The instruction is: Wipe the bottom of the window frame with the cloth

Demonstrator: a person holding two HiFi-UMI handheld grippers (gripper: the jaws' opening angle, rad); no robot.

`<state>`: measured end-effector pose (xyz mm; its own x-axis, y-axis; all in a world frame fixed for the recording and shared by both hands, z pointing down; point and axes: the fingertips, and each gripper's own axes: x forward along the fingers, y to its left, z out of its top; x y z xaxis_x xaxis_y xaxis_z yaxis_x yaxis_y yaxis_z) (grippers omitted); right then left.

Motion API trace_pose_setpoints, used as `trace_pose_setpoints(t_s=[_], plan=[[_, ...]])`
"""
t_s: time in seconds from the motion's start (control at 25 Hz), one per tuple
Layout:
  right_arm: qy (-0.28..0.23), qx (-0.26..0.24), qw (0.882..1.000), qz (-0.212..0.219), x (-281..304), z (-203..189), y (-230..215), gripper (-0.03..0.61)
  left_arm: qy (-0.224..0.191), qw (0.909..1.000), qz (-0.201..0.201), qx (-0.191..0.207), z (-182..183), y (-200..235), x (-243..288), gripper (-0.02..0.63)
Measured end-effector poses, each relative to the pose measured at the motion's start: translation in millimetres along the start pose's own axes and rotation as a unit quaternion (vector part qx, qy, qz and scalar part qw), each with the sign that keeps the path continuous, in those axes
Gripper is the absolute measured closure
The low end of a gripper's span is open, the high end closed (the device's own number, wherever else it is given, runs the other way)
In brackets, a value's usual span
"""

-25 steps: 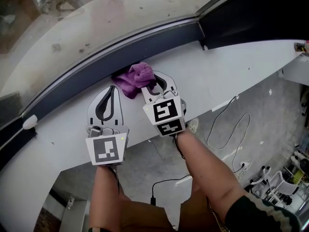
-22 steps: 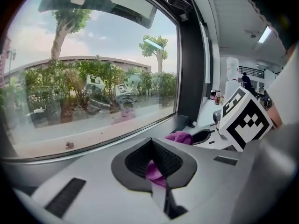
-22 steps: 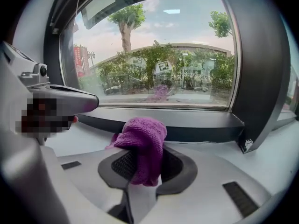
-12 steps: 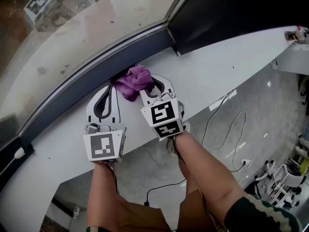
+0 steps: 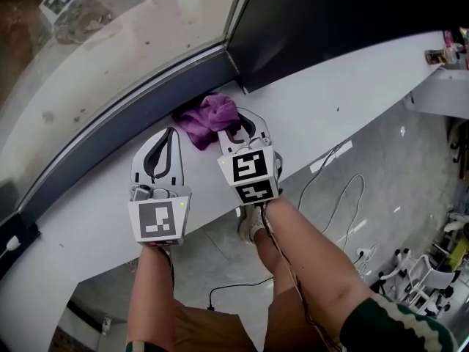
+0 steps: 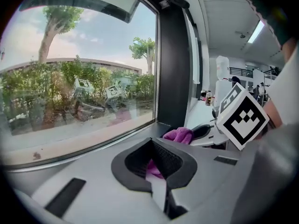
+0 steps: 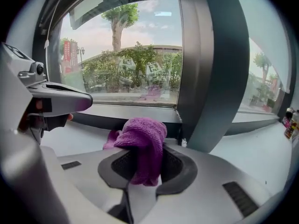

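Right tool (image 5: 236, 125) clamps the purple cloth (image 5: 206, 118) against the window frame (image 5: 139, 116); left tool (image 5: 169, 133) sits beside it, jaws together.

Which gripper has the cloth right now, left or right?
The right gripper, jaws shut on the purple cloth by the window frame. The left gripper sits beside it, shut with nothing gripped.

cloth (image 5: 209, 116): pinched end hidden in right claw (image 5: 237, 127) | small items (image 5: 453, 47): cut by edge
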<state>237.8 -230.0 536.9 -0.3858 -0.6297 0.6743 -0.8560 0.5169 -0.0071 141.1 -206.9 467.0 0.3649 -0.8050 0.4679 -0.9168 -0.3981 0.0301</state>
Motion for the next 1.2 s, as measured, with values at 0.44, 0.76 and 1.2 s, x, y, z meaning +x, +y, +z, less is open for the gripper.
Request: trace_pose_setpoints(t_s=[0.44,0.76,1.2], plan=[[0.002,-0.010,1.000,-0.024,-4,-5,-50,0.476,-0.002,0.9997,-0.020,-0.010,7,-46,30,0.604],[0.015,-0.010,1.000,-0.021,-16,-17,-47,0.476,0.005,0.9991,-0.039,-0.016,2,-69,30,0.604],[0.043,-0.030,0.998,-0.020,-39,-43,-34,0.476,0.012,0.9979,-0.060,-0.022,-5,-89,17,0.604]])
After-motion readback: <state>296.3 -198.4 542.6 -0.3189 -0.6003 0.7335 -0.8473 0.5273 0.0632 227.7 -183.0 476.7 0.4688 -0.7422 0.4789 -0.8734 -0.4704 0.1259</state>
